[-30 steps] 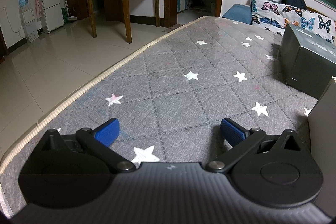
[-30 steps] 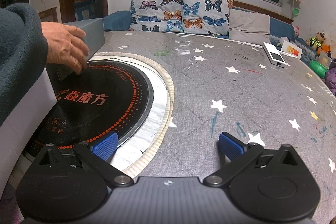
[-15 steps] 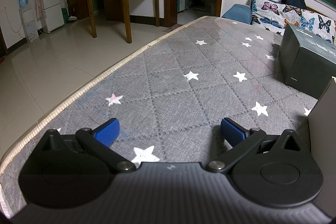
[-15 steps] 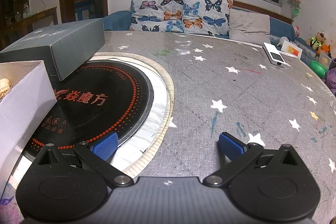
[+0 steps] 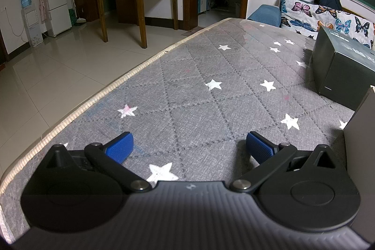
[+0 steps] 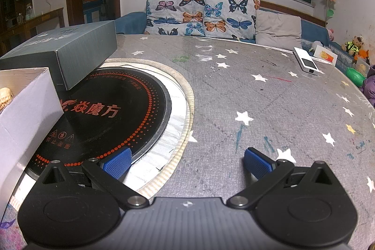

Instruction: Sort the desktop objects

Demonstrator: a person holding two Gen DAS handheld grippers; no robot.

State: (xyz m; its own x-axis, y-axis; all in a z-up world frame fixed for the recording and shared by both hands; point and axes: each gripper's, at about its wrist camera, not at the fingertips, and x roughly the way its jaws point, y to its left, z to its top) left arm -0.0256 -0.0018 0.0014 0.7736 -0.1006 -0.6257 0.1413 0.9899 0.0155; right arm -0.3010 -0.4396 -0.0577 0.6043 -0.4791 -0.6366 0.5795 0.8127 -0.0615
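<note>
Both your left gripper (image 5: 188,144) and right gripper (image 6: 186,162) sit low over the grey star-patterned quilted tabletop (image 5: 211,57) with jaws spread and nothing between them, and the things to sort lie to one side: the long dark grey-green cardboard box (image 6: 70,50) resting partly on the round black induction plate with red dots (image 6: 112,114), and the open white cardboard box (image 6: 25,107) just in front of it. If you reach for the dark box from here, I judge the white box's wall could catch your finger, or the box could slide on the smooth plate. The 1 white handheld device (image 6: 307,61) lies well apart near the far edge, with only bare cloth between.
</note>
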